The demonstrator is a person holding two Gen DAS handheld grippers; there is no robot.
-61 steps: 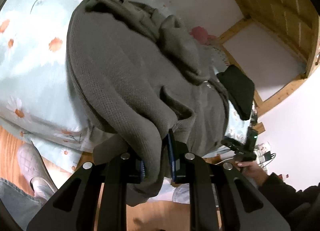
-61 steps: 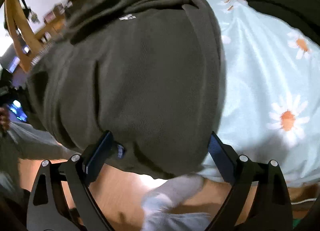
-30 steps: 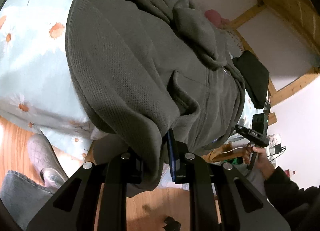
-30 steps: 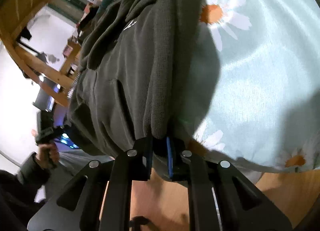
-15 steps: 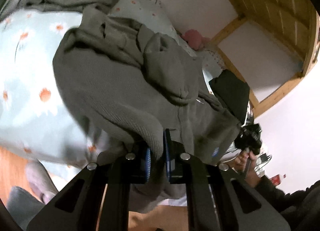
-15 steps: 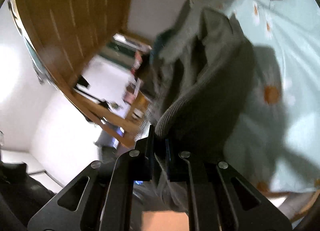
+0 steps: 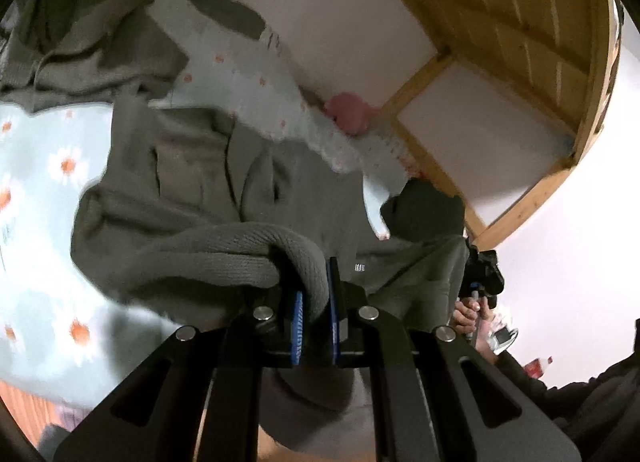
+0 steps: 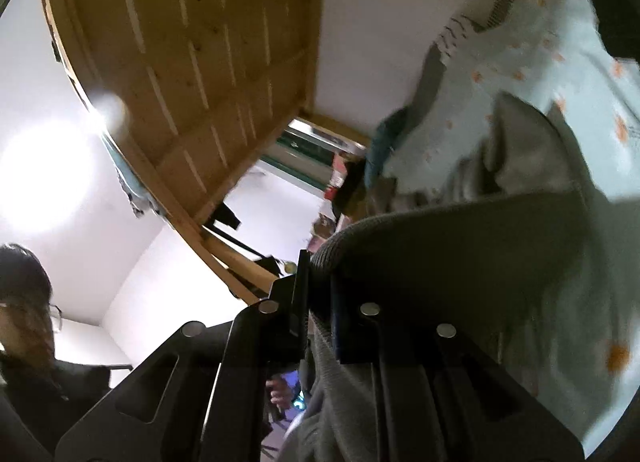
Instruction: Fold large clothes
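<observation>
Grey sweater (image 7: 192, 190) hem pinched inside both clenched grippers, left gripper (image 7: 315, 298), right gripper (image 8: 318, 294).

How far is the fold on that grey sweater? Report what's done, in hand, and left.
Done: both grippers have the hem. The left gripper and right gripper are shut on the grey sweater's ribbed edge. In hand: that edge is lifted above the daisy bedsheet. Left: laying it over the bunched body and any further folds; nothing looks neatly folded yet.
</observation>
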